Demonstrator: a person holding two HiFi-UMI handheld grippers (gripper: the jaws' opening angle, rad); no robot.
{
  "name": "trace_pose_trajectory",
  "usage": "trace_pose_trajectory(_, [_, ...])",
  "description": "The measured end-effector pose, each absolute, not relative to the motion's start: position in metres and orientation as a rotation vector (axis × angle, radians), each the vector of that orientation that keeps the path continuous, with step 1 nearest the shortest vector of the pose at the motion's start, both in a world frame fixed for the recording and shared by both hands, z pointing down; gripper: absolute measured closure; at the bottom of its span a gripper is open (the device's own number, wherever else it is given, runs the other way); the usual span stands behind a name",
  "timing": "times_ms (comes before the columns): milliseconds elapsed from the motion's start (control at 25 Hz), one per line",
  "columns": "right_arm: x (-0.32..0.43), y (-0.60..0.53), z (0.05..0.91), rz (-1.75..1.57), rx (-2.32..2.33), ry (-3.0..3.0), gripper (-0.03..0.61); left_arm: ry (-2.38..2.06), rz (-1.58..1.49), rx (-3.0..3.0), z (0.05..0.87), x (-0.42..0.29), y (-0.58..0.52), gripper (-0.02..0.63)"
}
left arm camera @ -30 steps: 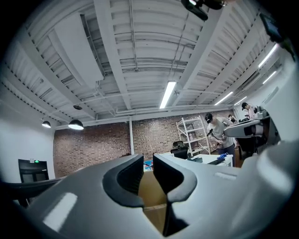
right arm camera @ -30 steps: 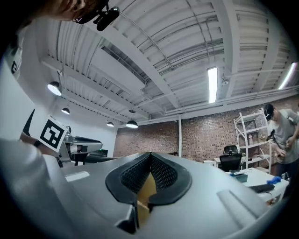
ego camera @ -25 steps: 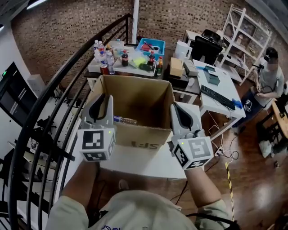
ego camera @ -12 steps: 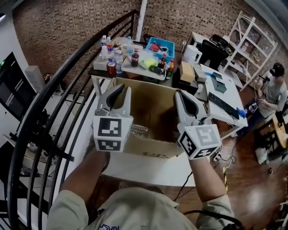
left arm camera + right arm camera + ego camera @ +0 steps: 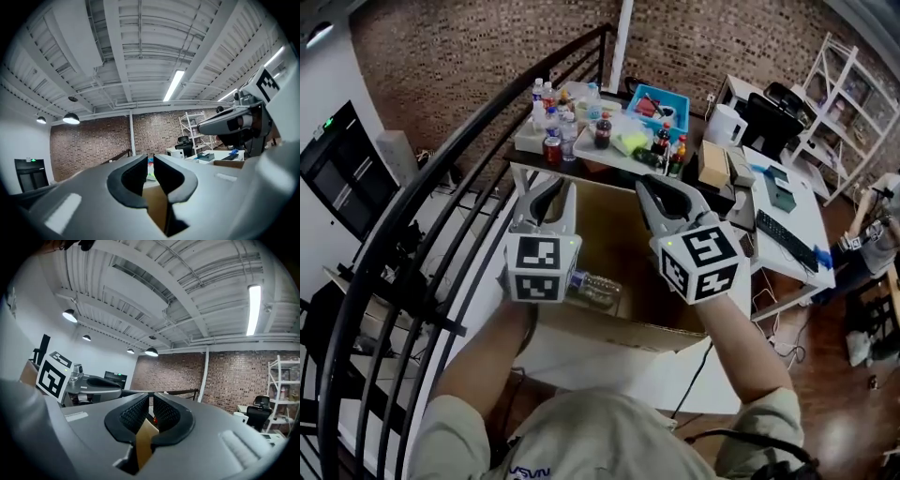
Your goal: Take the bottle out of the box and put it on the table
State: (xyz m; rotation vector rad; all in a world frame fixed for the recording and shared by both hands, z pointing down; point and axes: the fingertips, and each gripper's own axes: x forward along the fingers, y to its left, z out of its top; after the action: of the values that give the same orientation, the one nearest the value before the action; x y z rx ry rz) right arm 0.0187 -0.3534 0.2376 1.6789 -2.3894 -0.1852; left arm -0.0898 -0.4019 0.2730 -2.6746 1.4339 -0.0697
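Nothing out yet: the clear plastic bottle (image 5: 595, 289) lay in the open brown cardboard box (image 5: 619, 330), near its front-left corner. The left gripper (image 5: 553, 192) stood barely parted and empty; the right gripper (image 5: 661, 192) had just been cracking open, nothing between its jaws.

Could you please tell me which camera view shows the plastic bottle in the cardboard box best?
The head view: the plastic bottle lies on its side inside the cardboard box, seen from above. Both gripper views show none of it; they look out at ceiling and brick wall.

The box (image 5: 609, 330) is brown, the bottle (image 5: 596, 289) clear.
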Motion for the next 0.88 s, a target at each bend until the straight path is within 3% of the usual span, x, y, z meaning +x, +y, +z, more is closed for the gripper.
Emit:
trace_pose_trajectory(680, [-0.047,-0.413,0.461,0.109,0.933,-2.231,0.387,1.513,-0.296,-2.739,0.360,-0.084,-0.435,0.575])
trace_pose_trajectory(880, [-0.067,-0.417,0.502,0.162,0.835,-2.232,0.370,1.515,-0.366,-2.779,0.375,-0.083,-0.436,0.575])
